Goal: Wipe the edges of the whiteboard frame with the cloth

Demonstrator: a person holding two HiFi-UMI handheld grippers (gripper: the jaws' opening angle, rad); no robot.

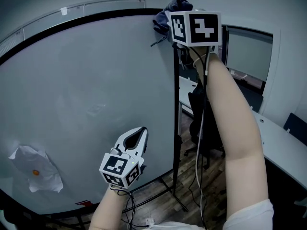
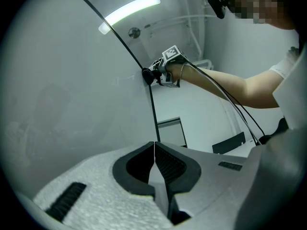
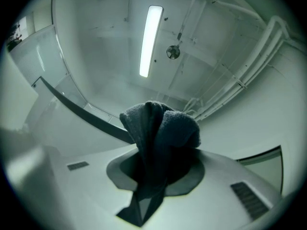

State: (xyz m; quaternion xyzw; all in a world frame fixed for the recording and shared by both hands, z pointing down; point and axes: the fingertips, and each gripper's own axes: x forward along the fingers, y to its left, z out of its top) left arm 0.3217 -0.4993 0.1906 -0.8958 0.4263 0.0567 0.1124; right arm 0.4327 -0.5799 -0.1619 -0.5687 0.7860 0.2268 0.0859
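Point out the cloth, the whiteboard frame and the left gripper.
cloth (image 3: 160,128), right gripper view, bunched top above the jaws.
whiteboard frame (image 1: 175,109), head view, vertical black side edge.
left gripper (image 2: 154,145), left gripper view, where the shut jaw tips meet.

Cloth (image 3: 158,128) rough terry (looped pile); whiteboard (image 1: 86,90) smooth, faintly glossy.

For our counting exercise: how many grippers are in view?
2. The left gripper, shut and empty, is low before the whiteboard; the right gripper holds the cloth at the board's top right corner.
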